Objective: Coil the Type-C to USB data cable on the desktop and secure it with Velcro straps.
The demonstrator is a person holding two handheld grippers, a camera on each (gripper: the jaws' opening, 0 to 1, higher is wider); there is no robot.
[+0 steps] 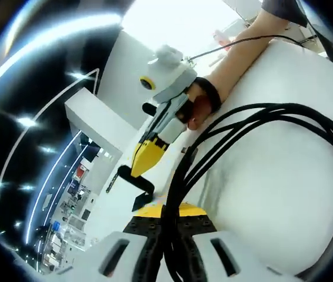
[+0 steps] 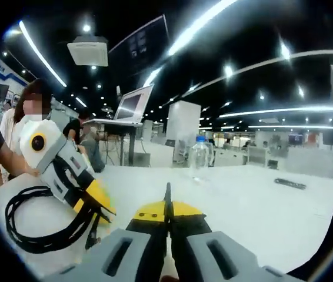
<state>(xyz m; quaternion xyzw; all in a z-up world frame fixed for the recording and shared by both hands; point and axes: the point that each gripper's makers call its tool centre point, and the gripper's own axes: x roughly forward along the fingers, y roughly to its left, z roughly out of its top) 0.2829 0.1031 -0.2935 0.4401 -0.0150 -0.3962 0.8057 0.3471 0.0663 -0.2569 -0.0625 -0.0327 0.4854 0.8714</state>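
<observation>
The left gripper (image 2: 93, 226) is clamped on the black cable (image 1: 260, 114) where its strands come together, so the coil (image 2: 34, 220) keeps its round shape and hangs just above the white desktop (image 1: 272, 194) instead of springing open. The right gripper (image 1: 137, 194) has its jaws pressed together, and in its own view a thin dark strip stands up between them; I judge this is the Velcro strap (image 2: 167, 197), held ready near the bundle for wrapping.
</observation>
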